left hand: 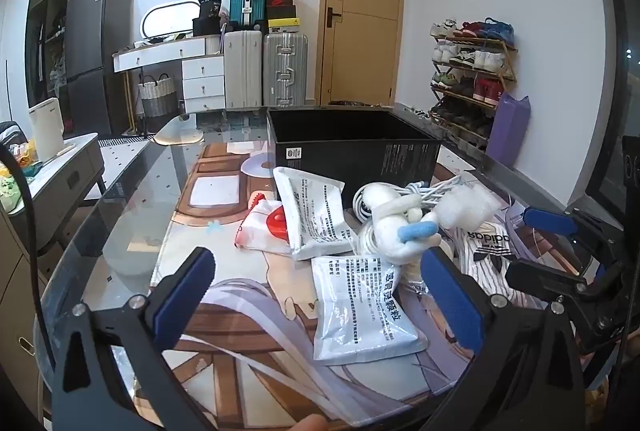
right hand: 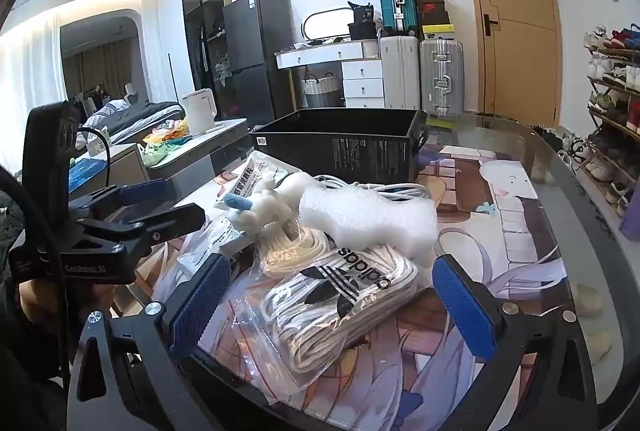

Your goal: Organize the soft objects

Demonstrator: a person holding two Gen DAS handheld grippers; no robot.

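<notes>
A pile of soft things lies on the printed mat before an open black box (left hand: 352, 147) (right hand: 340, 143). It holds a white plush toy (left hand: 394, 227) (right hand: 264, 207) with a blue part, a white foam piece (left hand: 466, 205) (right hand: 368, 219), white printed pouches (left hand: 360, 311) (left hand: 316, 215), a red-and-white pouch (left hand: 266, 227), and an Adidas striped cloth in a clear bag (left hand: 486, 255) (right hand: 340, 295). My left gripper (left hand: 320, 295) is open, above the near pouch. My right gripper (right hand: 332, 303) is open, straddling the Adidas bag.
The glass table (left hand: 132, 199) has a rounded edge at left and near. White cable coils (right hand: 292, 251) lie under the pile. A side cabinet with a kettle (left hand: 46, 129) stands left. Suitcases, a door and a shoe rack (left hand: 472, 71) stand behind.
</notes>
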